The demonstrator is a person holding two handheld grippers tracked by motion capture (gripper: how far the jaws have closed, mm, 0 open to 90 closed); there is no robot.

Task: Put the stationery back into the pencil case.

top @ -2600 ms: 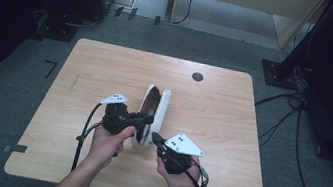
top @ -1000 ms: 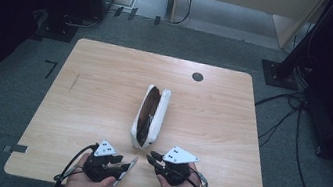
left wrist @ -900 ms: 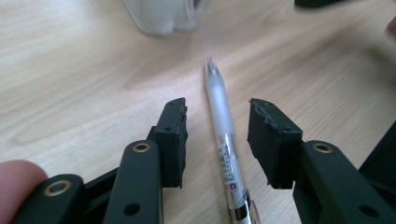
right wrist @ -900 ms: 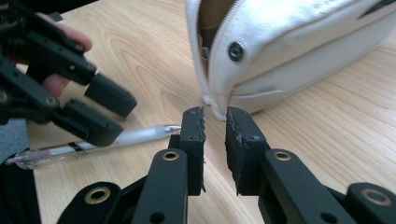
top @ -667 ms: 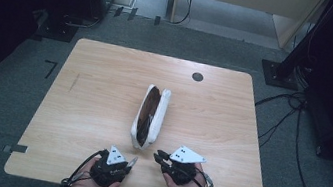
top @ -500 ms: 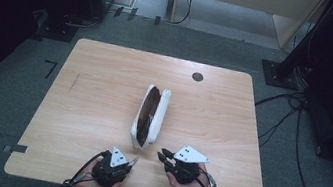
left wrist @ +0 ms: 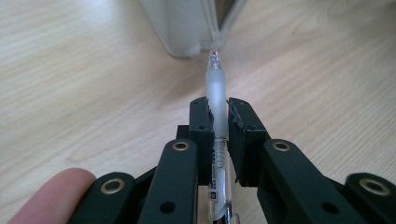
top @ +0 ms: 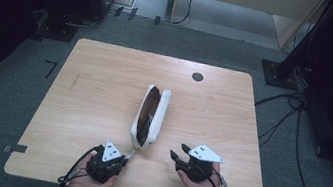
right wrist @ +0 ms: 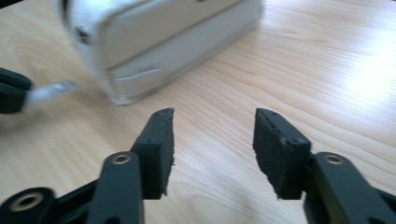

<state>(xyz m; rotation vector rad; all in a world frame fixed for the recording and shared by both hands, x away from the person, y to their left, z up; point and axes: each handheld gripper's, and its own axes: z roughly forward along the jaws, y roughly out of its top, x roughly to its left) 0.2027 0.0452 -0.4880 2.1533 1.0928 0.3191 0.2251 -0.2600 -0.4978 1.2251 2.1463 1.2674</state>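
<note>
**Left gripper clamping a pen at the near edge of the table**

From my remote station I record the left gripper (top: 124, 160) low at the near edge of the wooden table (top: 94, 87), its jaws pressed onto a clear-barrelled pen (left wrist: 215, 98). The pen's tip points at the near end of the white pencil case (top: 150, 116) and sits just short of it. I note the case lies open at the table's centre, dark inside. The right gripper (right wrist: 212, 133) is just right of the case's near end, jaws spread with nothing between them, only bare wood below.
</note>
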